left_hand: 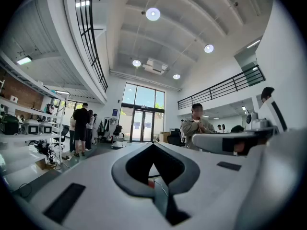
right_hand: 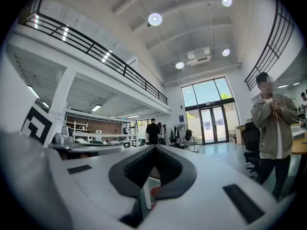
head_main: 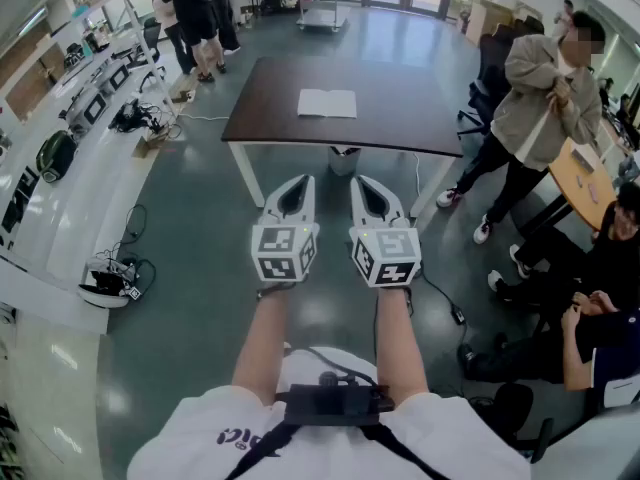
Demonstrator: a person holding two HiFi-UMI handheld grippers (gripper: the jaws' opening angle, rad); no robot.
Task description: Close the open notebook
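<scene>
I have both tools held out level, side by side, above the grey floor [head_main: 190, 228]. The left hand-held gripper [head_main: 305, 182] is closed. The left gripper view shows its two jaws meeting at the tip with nothing between them. The right hand-held gripper [head_main: 360, 182] looks the same from above, and the right gripper view shows its jaws drawn together at the tip, empty too. The two sit just beside each other without touching, and both point toward the table [head_main: 270, 118].

The notebook [head_main: 327, 103] lies open and flat on that dark table, white pages up, near the middle of the top. It is well ahead of both tools, and neither is anywhere near it. Under the table's near edge I can see what looks like a small bin [head_main: 343, 160].

A person in a beige jacket [head_main: 545, 93] stands by the table's right end with hands raised to the chest. A dark office chair [head_main: 487, 73] stands between that person and the table. More people [head_main: 195, 13] stand far off at the back left, and others sit low at the right edge of the head view.
</scene>
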